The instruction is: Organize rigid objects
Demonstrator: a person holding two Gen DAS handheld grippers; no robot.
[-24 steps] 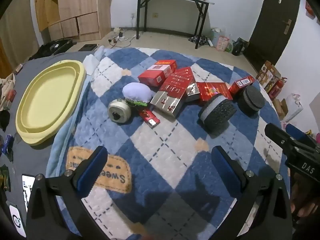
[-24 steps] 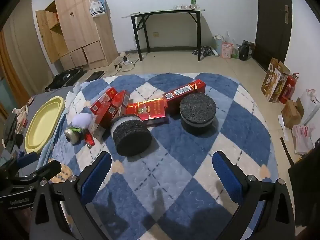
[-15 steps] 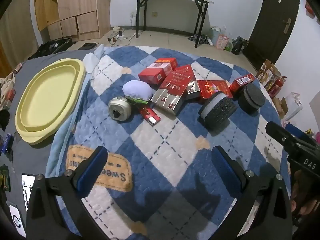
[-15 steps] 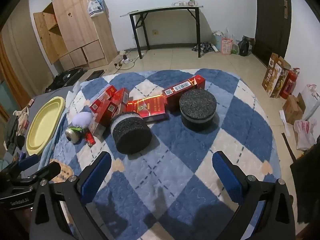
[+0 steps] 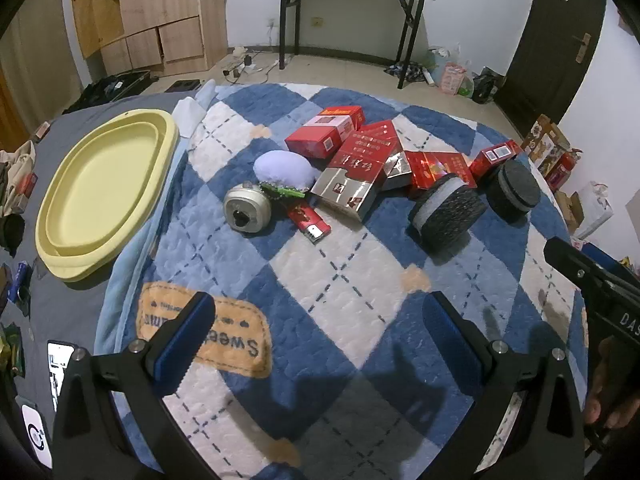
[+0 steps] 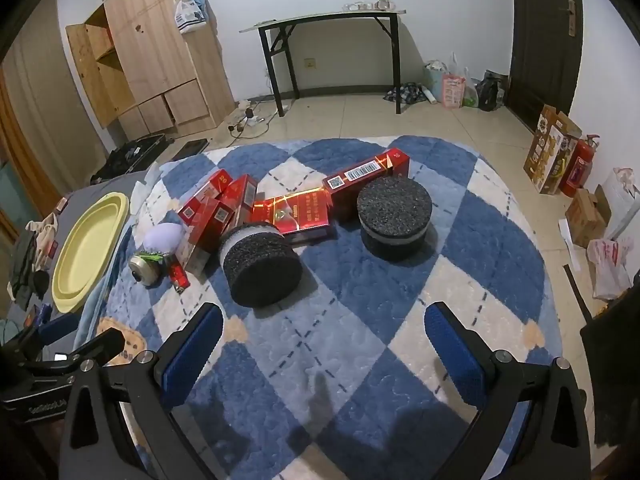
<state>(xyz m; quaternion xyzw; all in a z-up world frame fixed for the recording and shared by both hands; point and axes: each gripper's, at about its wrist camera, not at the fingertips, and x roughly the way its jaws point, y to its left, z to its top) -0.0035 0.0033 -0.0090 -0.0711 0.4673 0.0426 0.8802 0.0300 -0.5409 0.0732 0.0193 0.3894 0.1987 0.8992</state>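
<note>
The left gripper (image 5: 320, 344) hung above the near edge of the blanket (image 5: 360, 288), its blue-padded fingers (image 5: 185, 342) spread wide with nothing between them and touching nothing. The right gripper (image 6: 324, 352) was likewise spread wide and empty over the blue-and-white checked blanket, and its black body showed at the right edge of the left wrist view.

Beyond the grippers, the things to sort lay in a loose cluster mid-blanket. Nearest was a black foam disc (image 6: 262, 268) tipped on its side, leaning against a flat red box (image 6: 298, 216). A second foam disc (image 6: 394, 216) lay flat to its right, just beside a long red carton (image 6: 368, 184). To the left were more red boxes (image 5: 356, 176) piled against one another, a small red lighter (image 5: 310, 225) in front of them, a round silver tin (image 5: 246, 210) and a pale purple cushion-like lump (image 5: 284, 170) touching a small green item.

A yellow oval basin (image 5: 100, 196) sat well apart on the left, on a grey sheet beside the blanket.

Farther back the tiled floor held bags and cardboard boxes, with a black-legged table (image 6: 332, 40) against the white wall, a wooden cupboard (image 6: 156, 56) on the left and a dark door (image 6: 544, 36) on the right.
</note>
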